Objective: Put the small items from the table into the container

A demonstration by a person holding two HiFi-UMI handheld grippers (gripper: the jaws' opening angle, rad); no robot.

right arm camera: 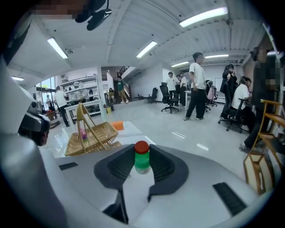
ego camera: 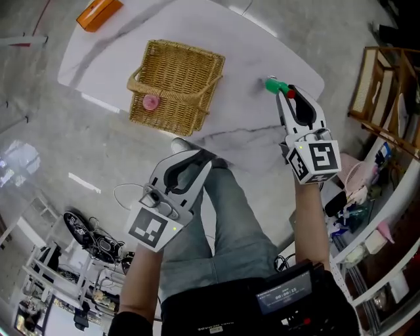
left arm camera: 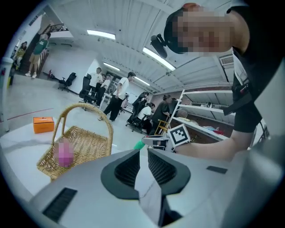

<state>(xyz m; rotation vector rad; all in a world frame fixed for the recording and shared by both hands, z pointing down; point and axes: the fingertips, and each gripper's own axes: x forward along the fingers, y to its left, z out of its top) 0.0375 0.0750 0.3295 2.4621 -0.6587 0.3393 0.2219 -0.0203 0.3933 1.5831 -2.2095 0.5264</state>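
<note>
A woven basket with a handle stands on the white table; a pink item lies inside it. My right gripper is shut on a small green bottle with a red cap, lifted off the table to the right of the basket. In the right gripper view the bottle stands upright between the pads, with the basket far to the left. My left gripper hovers at the table's near edge, its jaws a narrow gap apart with nothing between them. From the left gripper view the basket lies ahead on the left.
An orange box lies at the table's far left corner. A wooden chair and cluttered shelves stand to the right. The person's legs are below the near edge. Several people stand in the room behind.
</note>
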